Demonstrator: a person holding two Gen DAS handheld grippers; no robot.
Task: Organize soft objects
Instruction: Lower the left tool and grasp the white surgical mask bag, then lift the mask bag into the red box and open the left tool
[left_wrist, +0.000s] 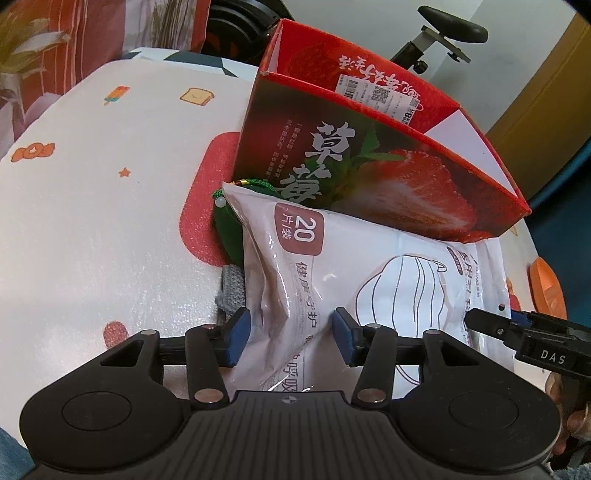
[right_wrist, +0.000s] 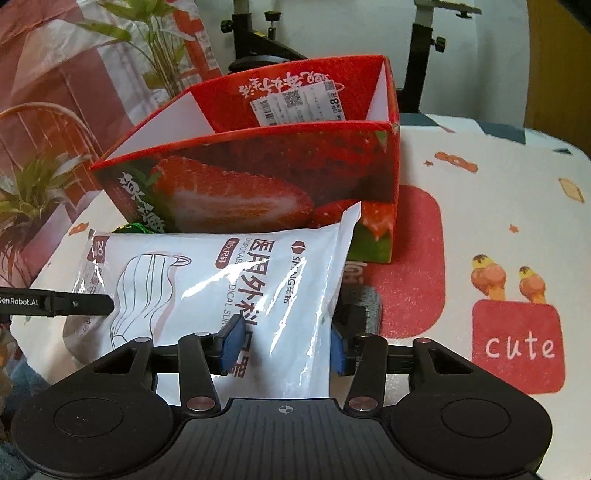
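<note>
A white plastic bag of face masks (left_wrist: 369, 258) (right_wrist: 221, 273) leans against the front of an open red strawberry box (left_wrist: 369, 177) (right_wrist: 258, 177). My left gripper (left_wrist: 290, 336) is shut on the bag's near left part, and the film crumples between its blue pads. My right gripper (right_wrist: 284, 349) is shut on the bag's near right edge. Each gripper's black finger shows at the side of the other view: the right one (left_wrist: 517, 325), the left one (right_wrist: 55, 302). Under the bag lie a green pouch with a bead (left_wrist: 225, 221) and a grey knitted piece (left_wrist: 231, 288) (right_wrist: 369, 306), both partly hidden.
The table cover (left_wrist: 110, 184) (right_wrist: 498, 206) is white with cartoon prints and red patches. An orange object (left_wrist: 546, 288) lies at the right edge. Exercise-bike parts (right_wrist: 258, 33) stand behind the box, and a patterned curtain (right_wrist: 55, 92) hangs at the left.
</note>
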